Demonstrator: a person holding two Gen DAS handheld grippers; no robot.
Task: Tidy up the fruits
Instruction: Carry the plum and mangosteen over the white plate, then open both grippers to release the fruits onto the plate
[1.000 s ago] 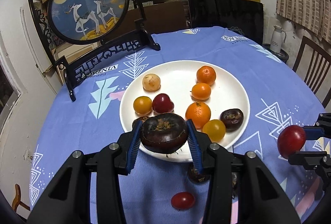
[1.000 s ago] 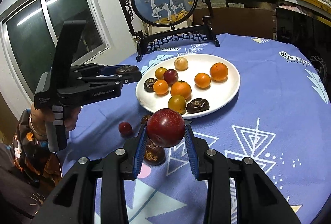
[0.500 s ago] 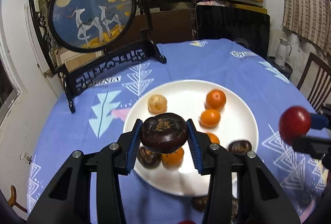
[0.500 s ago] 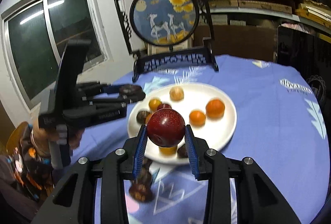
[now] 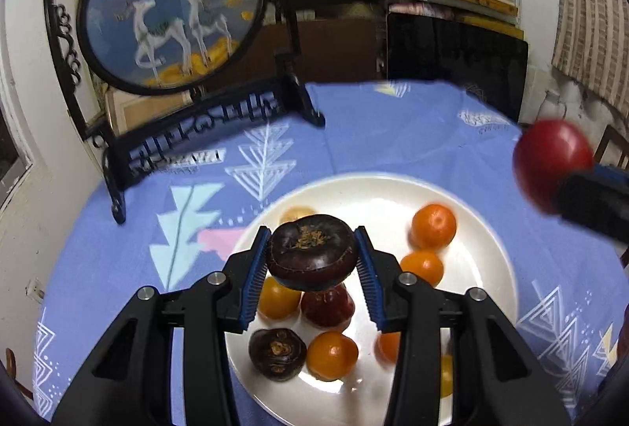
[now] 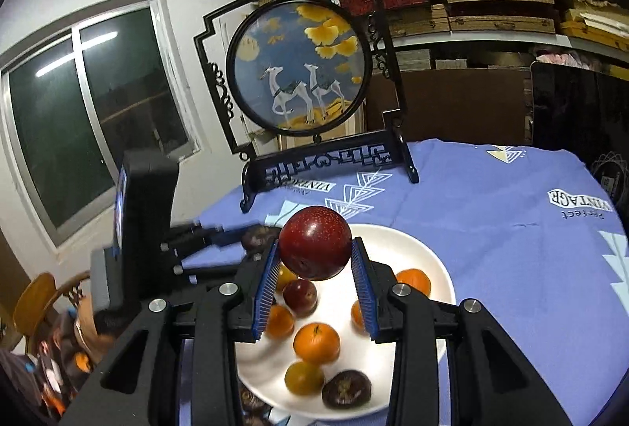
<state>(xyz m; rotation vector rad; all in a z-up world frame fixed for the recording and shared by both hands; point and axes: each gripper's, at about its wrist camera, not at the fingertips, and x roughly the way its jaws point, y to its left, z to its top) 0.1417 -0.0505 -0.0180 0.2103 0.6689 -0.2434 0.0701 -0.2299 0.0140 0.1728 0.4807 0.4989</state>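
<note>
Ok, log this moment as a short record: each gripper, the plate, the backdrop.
left gripper: shut on a dark brown fruit, held above the plate
right gripper: shut on a red plum, held above the plate
plate: white, holds oranges, yellow and dark fruits
tablecloth: blue, white patterns
backdrop: round deer screen on a black stand

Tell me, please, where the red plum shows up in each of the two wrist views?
Left wrist: red plum at the far right edge, above the white plate.
Right wrist: red plum centre, shut in the right gripper.
Shared landmark: round deer screen.
</note>
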